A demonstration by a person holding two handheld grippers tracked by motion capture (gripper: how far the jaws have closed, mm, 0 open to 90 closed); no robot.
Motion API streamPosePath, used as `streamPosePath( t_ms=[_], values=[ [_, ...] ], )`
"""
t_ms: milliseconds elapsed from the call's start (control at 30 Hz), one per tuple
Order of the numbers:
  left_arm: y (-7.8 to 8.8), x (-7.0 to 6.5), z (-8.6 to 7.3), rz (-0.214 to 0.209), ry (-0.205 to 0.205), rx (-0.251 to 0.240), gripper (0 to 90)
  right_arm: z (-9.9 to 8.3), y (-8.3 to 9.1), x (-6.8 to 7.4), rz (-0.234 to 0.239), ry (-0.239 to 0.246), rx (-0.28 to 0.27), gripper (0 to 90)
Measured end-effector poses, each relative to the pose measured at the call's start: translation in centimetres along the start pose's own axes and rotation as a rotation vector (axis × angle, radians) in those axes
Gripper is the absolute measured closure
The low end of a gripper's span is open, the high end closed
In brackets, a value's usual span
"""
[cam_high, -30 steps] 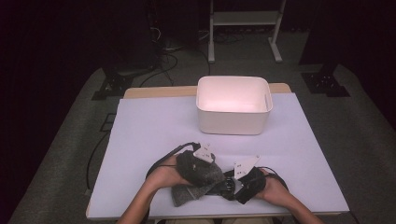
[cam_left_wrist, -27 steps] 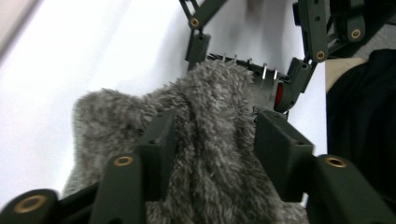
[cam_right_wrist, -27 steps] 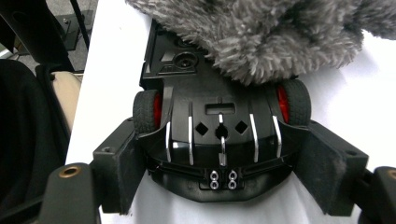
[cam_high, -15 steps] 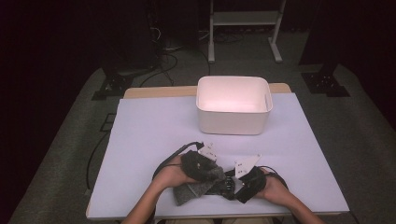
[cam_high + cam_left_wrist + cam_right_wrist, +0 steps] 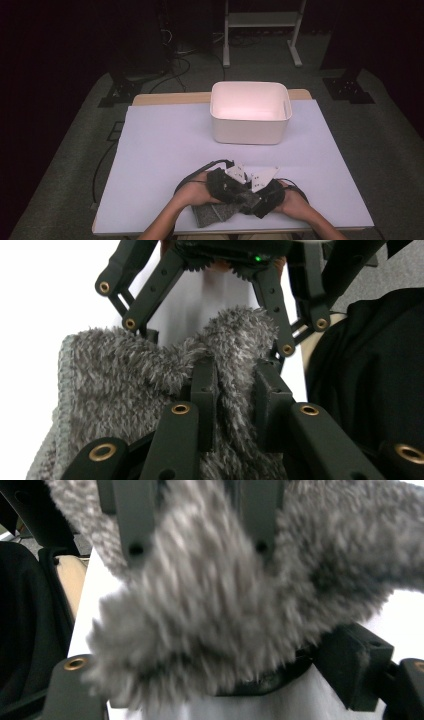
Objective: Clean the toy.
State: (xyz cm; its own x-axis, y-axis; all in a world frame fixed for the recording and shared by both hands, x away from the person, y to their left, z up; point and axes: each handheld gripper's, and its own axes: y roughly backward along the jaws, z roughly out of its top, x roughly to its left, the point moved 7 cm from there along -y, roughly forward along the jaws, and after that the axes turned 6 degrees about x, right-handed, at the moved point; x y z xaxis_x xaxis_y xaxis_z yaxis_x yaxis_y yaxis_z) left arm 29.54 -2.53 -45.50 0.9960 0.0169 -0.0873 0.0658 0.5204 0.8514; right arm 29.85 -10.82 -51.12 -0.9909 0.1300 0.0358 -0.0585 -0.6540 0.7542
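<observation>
The fuzzy grey sock is pinched by the left gripper, whose jaws have just been closing, and gripped opposite it by the right gripper, so the fluffy pile could be pulled free if the two are drawn apart.

My bench: wooden top showing as a strip along the far edge, the rest covered by a pale lavender sheet. On the sheet, upper centre of the frame: one white rectangular tub, upright, open side up. Lower centre, at the near edge: one grey fluffy cloth, partly lying on the sheet, well apart from the tub.
</observation>
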Motion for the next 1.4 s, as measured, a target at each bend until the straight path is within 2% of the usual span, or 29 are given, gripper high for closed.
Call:
streamPosePath(
  t_ms=[100, 233, 267, 333, 400, 567, 700, 933, 1033, 1233, 1400],
  values=[
    [0.0, 0.6, 0.3, 0.03, -0.002, 0.011, 74.4, 0.0, 0.0, 0.0, 0.004, -0.004, -0.003, 22.9],
    [0.6, 1.8, -0.1, 0.082, 0.024, 0.03, 74.4, 0.0, 0.0, -0.1, 0.007, -0.005, -0.01, 23.1],
    [0.8, 2.0, -0.3, 0.076, 0.045, 0.022, 74.4, 0.0, 0.0, -0.1, 0.007, -0.005, -0.01, 23.1],
    [0.8, 2.0, -0.5, 0.049, 0.054, 0.007, 74.5, 0.0, 0.0, -0.1, 0.009, -0.004, -0.01, 23.1],
    [0.3, 1.2, -0.4, -0.003, 0.032, -0.007, 74.4, 0.0, 0.0, 0.0, 0.001, 0.005, -0.004, 23.1],
    [0.7, 0.8, -1.0, -0.008, 0.027, 0.007, 73.9, 0.0, 0.0, 0.0, -0.008, 0.014, -0.002, 23.0],
    [1.9, 0.9, -3.0, 0.023, 0.06, 0.038, 73.9, 0.0, 0.0, 0.0, -0.008, 0.016, -0.004, 23.1],
    [4.8, 1.5, -8.5, 0.071, 0.173, 0.069, 73.5, 0.0, 0.0, -0.1, -0.001, 0.016, -0.004, 23.1],
    [5.1, 1.5, -9.2, 0.073, 0.19, 0.06, 73.4, 0.0, 0.0, -0.1, 0.0, 0.013, -0.003, 23.1],
    [4.4, 1.0, -8.6, 0.036, 0.177, 0.022, 73.0, 0.1, 0.0, -0.1, 0.001, 0.006, 0.006, 22.7],
    [3.8, 0.7, -7.8, 0.024, 0.154, 0.028, 73.0, 0.2, 0.3, -0.2, 0.029, -0.045, 0.018, 21.4]
  ],
)
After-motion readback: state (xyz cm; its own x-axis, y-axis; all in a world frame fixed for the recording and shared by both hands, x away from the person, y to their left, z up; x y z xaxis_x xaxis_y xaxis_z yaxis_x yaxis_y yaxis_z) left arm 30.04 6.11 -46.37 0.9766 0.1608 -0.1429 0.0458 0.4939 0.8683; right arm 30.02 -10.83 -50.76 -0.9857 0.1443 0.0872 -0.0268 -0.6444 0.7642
